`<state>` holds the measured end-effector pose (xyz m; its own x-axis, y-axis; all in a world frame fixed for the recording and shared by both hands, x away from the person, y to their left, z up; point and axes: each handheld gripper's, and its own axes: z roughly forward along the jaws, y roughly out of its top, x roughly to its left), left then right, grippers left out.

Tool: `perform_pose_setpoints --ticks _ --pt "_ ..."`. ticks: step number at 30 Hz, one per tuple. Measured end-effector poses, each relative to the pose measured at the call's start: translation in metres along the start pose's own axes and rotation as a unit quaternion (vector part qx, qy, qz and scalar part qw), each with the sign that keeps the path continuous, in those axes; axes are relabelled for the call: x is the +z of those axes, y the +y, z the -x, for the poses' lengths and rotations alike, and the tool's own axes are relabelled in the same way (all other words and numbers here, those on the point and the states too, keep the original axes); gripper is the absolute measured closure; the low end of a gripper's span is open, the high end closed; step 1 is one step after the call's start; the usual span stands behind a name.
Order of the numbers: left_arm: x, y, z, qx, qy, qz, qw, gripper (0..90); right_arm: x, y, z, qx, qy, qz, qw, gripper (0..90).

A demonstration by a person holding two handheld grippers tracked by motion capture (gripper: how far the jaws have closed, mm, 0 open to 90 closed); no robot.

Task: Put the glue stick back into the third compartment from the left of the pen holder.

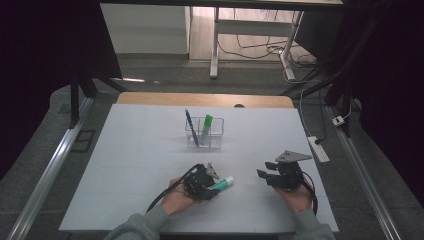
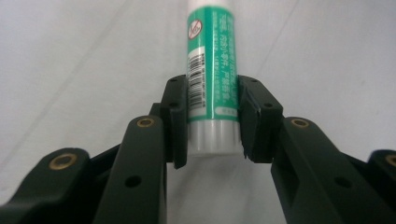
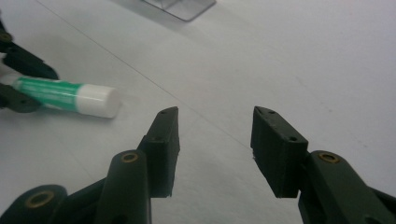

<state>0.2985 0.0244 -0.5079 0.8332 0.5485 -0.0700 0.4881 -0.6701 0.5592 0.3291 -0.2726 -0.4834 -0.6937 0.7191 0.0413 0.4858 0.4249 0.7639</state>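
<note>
Careful: your left claw (image 2: 212,121) is pinching the glue stick (image 2: 211,70) near its end, so lifting may tip it out by the table's near edge.

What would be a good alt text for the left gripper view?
The left gripper has its two black jaws closed on the lower end of a green and white glue stick, seen close up. The stick points away over a plain white table.
</note>
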Motion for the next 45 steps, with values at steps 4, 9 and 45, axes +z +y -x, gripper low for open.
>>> perform_pose_setpoints --ticks 4,9,45 --pt "-0.014 -0.005 -0.009 -0.014 0.005 0.05 0.9987 65.5 0.0 0.004 -0.006 0.019 0.033 0.022 0.999 46.0" --pt "-0.028 -0.013 -0.015 -0.027 0.011 0.099 0.9947 65.6 0.005 0.009 -0.018 0.045 0.082 0.039 0.9948 43.0" --pt "-0.023 -0.009 0.01 0.031 0.023 0.195 0.9801 65.5 0.034 0.02 -0.035 0.211 0.215 0.108 0.9476 53.9"
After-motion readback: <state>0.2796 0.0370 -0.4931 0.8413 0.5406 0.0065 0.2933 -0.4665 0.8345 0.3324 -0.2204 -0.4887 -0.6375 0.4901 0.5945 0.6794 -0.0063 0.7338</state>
